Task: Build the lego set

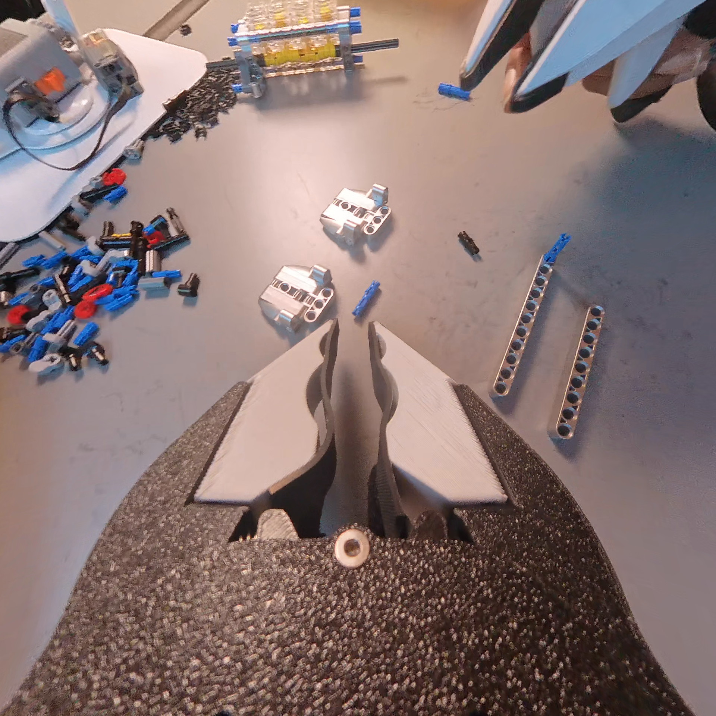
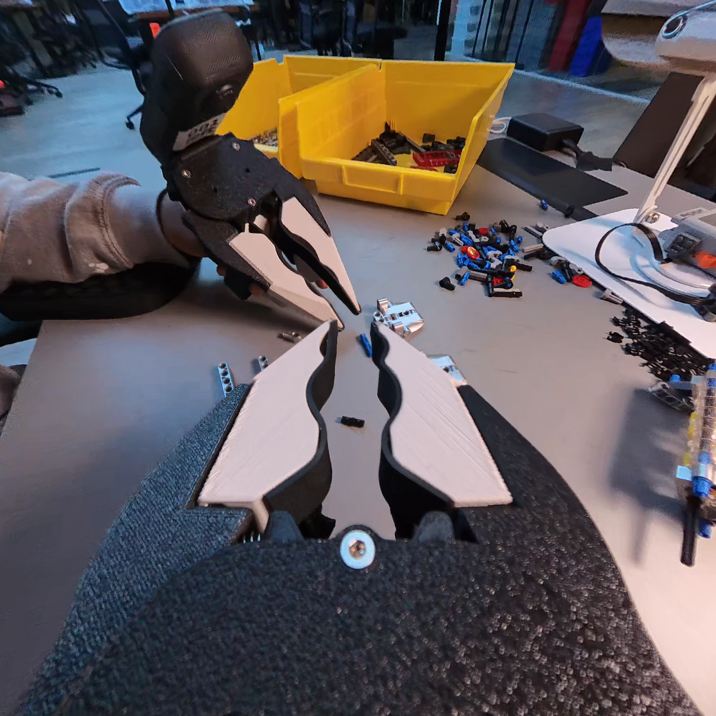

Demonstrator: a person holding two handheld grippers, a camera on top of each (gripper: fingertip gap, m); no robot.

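Grey table [image 1: 503, 162]: left gripper [image 1: 353, 324] parted, empty, near small blue plastic pin [image 1: 366, 298]; right gripper [image 2: 353, 327] parted, empty, above it.

**Soft overhead light, wide-angle bend, blur at the edges**

Even indoor light falls from above; the grey surface [image 1: 445, 162] carries a pale sheen and soft, short shadows under the small parts. Both views bow strongly toward the corners. The clear brick assembly [image 2: 697, 445] at the right wrist view's edge smears with blur; the background room sits dim.
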